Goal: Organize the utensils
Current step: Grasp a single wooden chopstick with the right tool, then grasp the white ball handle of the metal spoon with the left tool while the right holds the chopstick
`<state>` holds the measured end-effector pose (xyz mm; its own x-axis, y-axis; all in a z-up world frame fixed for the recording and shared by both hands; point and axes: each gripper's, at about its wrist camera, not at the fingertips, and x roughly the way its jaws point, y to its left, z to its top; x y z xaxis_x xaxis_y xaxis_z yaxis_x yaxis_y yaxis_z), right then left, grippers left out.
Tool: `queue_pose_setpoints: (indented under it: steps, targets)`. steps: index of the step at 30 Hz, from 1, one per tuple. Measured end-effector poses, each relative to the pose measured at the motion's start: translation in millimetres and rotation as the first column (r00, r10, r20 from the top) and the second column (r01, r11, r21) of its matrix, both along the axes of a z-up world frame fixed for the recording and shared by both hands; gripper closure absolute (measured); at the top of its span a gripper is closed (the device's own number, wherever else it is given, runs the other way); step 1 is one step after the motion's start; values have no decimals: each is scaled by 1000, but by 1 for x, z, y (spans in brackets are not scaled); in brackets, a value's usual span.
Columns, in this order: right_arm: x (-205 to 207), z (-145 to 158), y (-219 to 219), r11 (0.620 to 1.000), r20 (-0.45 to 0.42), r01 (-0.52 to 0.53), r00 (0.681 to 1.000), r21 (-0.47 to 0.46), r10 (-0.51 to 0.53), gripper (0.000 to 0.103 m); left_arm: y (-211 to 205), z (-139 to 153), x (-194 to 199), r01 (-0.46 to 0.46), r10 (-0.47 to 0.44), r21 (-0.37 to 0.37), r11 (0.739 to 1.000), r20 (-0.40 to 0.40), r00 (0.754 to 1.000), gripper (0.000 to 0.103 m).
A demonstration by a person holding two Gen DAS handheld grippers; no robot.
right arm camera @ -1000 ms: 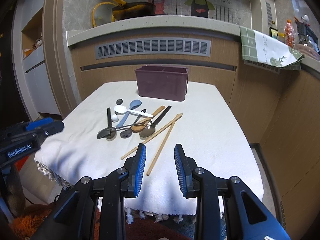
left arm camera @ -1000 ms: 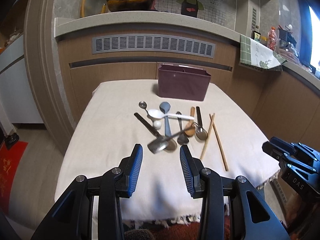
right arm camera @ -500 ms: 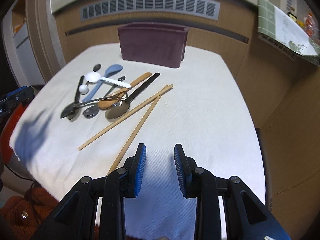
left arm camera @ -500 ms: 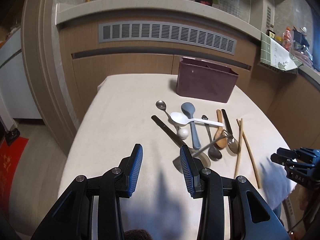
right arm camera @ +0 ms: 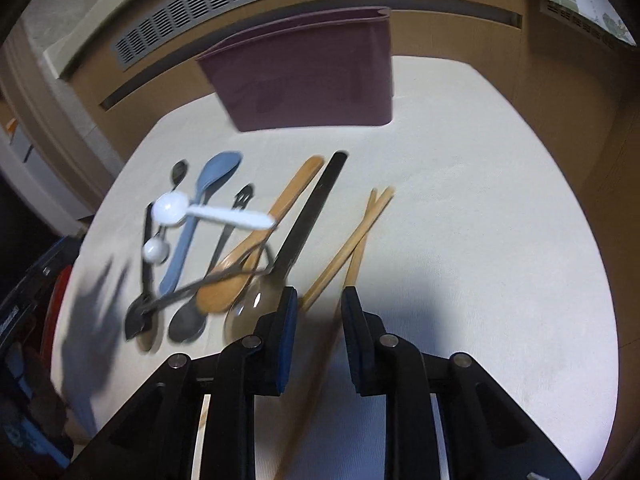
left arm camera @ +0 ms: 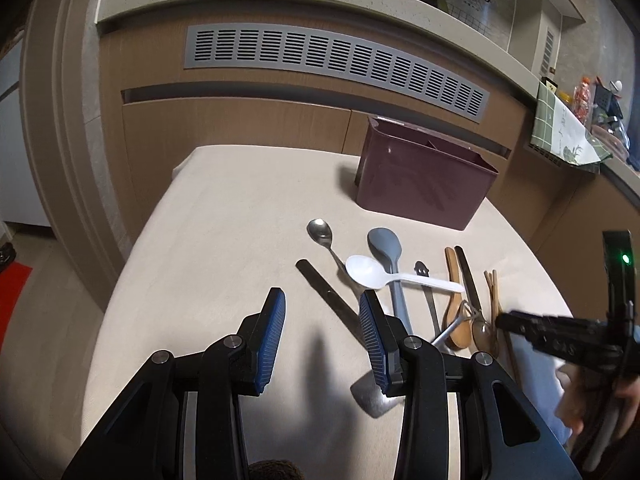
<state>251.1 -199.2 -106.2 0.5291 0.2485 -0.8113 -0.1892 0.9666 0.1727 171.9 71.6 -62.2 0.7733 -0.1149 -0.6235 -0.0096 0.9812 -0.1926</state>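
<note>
A pile of utensils lies on the cloth-covered table [left arm camera: 224, 216]: a white plastic spoon [left arm camera: 362, 271] [right arm camera: 176, 209], a blue-grey spoon [left arm camera: 385, 242] [right arm camera: 216, 172], a wooden spoon [right arm camera: 256, 240], steel spoons [left arm camera: 319, 230], a black-handled spoon [right arm camera: 316, 208] and a pair of wooden chopsticks [right arm camera: 352, 236] [left arm camera: 494, 288]. A dark purple divided holder [left arm camera: 420, 184] [right arm camera: 304, 76] stands behind them. My left gripper [left arm camera: 322, 312] is open and empty, just left of the pile. My right gripper [right arm camera: 318, 300] is open and low over the near ends of the chopsticks, which run between its fingers.
A wooden counter with a grey vent grille [left arm camera: 332, 64] rises behind the table. A green checked cloth [left arm camera: 560, 132] hangs off the counter at the right. The right gripper's body [left arm camera: 568, 336] shows at the right edge of the left wrist view.
Both grippers have moved forward and down toward the utensils. The right gripper has come low over the chopsticks. Both stay open.
</note>
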Motion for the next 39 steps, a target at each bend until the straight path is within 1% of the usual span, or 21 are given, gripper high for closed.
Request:
queue_pose_setpoints:
  steps: [2, 4, 5, 7, 9, 10, 11, 13, 16, 19, 21, 23, 25, 28, 32, 34, 37, 39]
  targets:
    - [14, -3, 2, 1000, -18, 4, 1000, -3, -4, 83, -1, -2, 3, 1, -1, -4, 1000, -6, 1000, 63]
    - [22, -4, 4, 1000, -7, -2, 1000, 5, 2, 84, -1, -5, 5, 1, -2, -12, 1000, -11, 1000, 63]
    - [25, -3, 8, 1000, -3, -17, 1000, -10, 17, 85, -1, -6, 5, 4, -4, -19, 1000, -14, 1000, 63]
    - [31, -3, 18, 996, 27, -53, 998, -75, 55, 88, -3, -9, 6, 11, -12, -24, 1000, -24, 1000, 63]
    - [35, -1, 22, 991, 47, -77, 995, -108, 83, 91, -6, -12, 6, 21, -22, -25, 999, -39, 999, 63]
    - [36, 1, 20, 992, 51, -82, 995, -98, 88, 97, -7, -13, 7, 24, -25, -24, 999, -47, 999, 63]
    - [36, 4, 17, 993, 62, -86, 994, -79, 91, 99, -8, -13, 6, 24, -25, -23, 999, -51, 998, 63]
    - [30, 16, 10, 994, 112, -86, 989, -65, 93, 99, -9, -13, 5, 23, -24, -22, 1000, -56, 998, 63]
    - [21, 25, -2, 994, 154, -82, 984, -75, 93, 99, -13, -14, 5, 24, -25, -25, 999, -63, 998, 63]
    - [13, 26, -17, 995, 155, -64, 985, -71, 74, 99, -22, -15, 7, 54, -55, -23, 998, -71, 996, 63]
    - [8, 23, -29, 996, 155, -48, 986, -71, 58, 99, -30, -16, 8, 85, -85, -4, 996, -75, 994, 63]
    - [4, 20, -40, 997, 150, -37, 988, -72, 47, 99, -37, -19, 11, 114, -112, 11, 993, -100, 989, 63]
    - [-1, 15, -46, 997, 143, -28, 989, -68, 37, 99, -40, -20, 13, 119, -118, 6, 993, -121, 986, 63]
    - [-8, 8, -52, 998, 133, -17, 991, -64, 25, 99, -45, -19, 7, 152, -151, -1, 988, -112, 982, 63]
    - [-13, 3, -59, 999, 122, -14, 992, -32, 18, 99, -61, -20, -5, 277, -272, 34, 960, -119, 955, 63]
    - [-14, 0, -59, 1000, 112, -18, 994, -16, 19, 99, -69, -21, -7, 314, -306, 53, 948, -129, 943, 63]
    - [-17, -1, -60, 1000, 111, -22, 994, 5, 21, 99, -72, -23, -7, 317, -305, 64, 946, -143, 941, 63]
    - [-20, -2, -62, 1000, 110, -22, 994, 12, 21, 99, -68, -25, -8, 293, -280, 71, 954, -145, 949, 63]
